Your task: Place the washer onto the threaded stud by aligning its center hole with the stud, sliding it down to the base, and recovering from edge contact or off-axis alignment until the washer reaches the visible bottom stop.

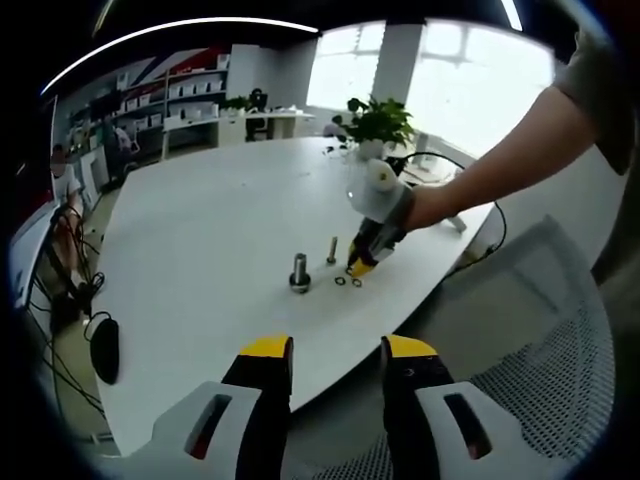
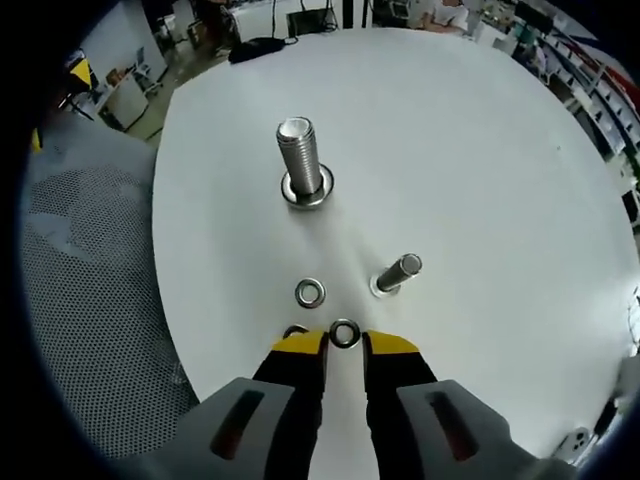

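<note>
The right claw (image 2: 344,348) sits low over the white bench (image 2: 480,150), its yellow-tipped jaws slightly apart with 1 washer (image 2: 344,333) lying flat just at their tips; I cannot tell whether they touch it. A 2nd washer (image 2: 310,293) lies a little beyond it. The large threaded stud (image 2: 301,160) stands upright on its base further off, and a smaller bolt (image 2: 398,272) stands to the side. The left claw (image 1: 336,362) hangs back off the bench edge, jaws apart and holding nothing, above a mesh chair (image 1: 540,330).
</note>
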`<state>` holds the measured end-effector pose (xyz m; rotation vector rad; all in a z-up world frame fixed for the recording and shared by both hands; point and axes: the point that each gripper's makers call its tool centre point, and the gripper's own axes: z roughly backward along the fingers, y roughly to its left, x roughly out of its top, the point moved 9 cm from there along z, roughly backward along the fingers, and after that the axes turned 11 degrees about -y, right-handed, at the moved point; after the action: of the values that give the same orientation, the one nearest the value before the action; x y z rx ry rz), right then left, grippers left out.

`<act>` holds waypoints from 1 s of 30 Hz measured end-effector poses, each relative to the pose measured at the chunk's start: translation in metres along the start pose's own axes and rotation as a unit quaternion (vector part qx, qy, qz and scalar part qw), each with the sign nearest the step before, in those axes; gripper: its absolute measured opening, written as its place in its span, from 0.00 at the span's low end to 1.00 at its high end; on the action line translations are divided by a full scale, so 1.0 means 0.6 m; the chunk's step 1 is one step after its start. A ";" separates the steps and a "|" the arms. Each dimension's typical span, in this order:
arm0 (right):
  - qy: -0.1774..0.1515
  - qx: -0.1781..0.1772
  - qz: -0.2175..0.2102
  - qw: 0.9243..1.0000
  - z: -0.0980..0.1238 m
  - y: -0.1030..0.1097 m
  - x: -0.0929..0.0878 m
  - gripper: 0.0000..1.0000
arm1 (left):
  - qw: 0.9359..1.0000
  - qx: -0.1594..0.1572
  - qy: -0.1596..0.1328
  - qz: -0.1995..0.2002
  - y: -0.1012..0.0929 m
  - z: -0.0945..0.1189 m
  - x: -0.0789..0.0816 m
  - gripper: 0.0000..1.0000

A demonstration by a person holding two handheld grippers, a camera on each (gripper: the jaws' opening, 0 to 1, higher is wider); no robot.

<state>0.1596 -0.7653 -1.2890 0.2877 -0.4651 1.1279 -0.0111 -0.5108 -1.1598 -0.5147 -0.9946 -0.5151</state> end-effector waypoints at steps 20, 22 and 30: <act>0.068 0.024 0.067 0.995 -0.011 0.000 0.028 0.14 | 1.000 -0.001 -0.004 0.002 0.000 0.000 0.001 0.33; 0.075 0.013 0.055 0.996 -0.011 0.003 0.029 0.14 | 1.000 0.002 -0.007 0.004 0.001 0.001 0.002 0.33; 0.014 -0.005 0.044 0.999 -0.003 0.007 0.010 0.14 | 1.000 0.001 -0.005 0.003 0.000 0.001 0.002 0.33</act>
<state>0.1584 -0.7582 -1.2874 0.2442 -0.4612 1.2143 -0.0107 -0.5108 -1.1585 -0.5185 -1.0038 -0.5069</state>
